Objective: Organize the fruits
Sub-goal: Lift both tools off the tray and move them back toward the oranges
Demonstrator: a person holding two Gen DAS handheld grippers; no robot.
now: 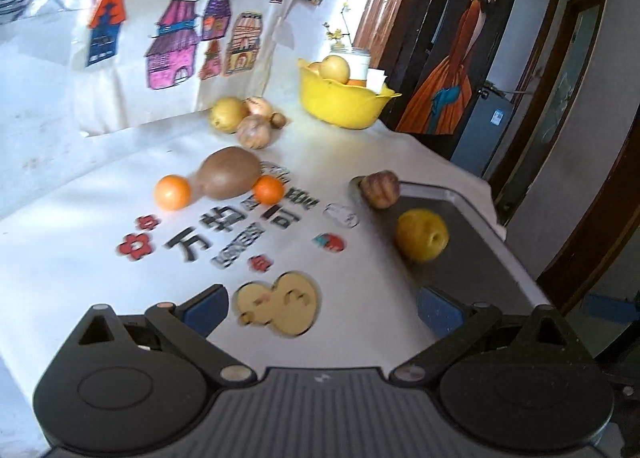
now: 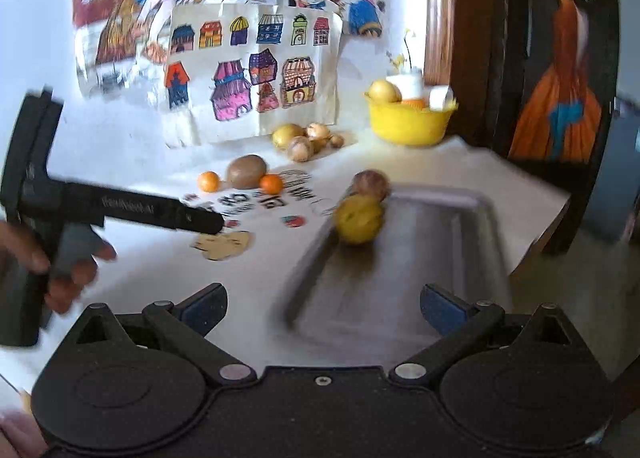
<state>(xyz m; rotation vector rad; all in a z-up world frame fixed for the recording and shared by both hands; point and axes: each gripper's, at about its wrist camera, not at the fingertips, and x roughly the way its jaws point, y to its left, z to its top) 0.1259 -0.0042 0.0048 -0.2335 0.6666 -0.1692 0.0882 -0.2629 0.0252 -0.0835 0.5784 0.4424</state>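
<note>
White tabletop with printed stickers, drawings behind. Metal tray [image 1: 472, 258] at right holds a yellow fruit [image 1: 421, 234]. Left gripper [image 1: 320, 310] and right gripper [image 2: 324, 306] both wide, empty. Next: straddle a near orange [image 1: 172, 191] squarely, close gently.

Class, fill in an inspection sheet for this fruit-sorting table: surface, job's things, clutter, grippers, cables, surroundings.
Surface: white printed tablecloth, with a flat gourd-shaped cutout lying on it.
Job's things: metal tray holds a yellow fruit; a brown fruit sits at its far corner. Two oranges flank a kiwi. Four more fruits cluster behind. Yellow bowl holds fruit.
Clutter: white jar with flowers behind the bowl.
Grippers: left gripper open, empty; right gripper open, empty.
Cables: nothing seen.
Surroundings: children's drawings on the wall, wooden door frames to the right.
</note>
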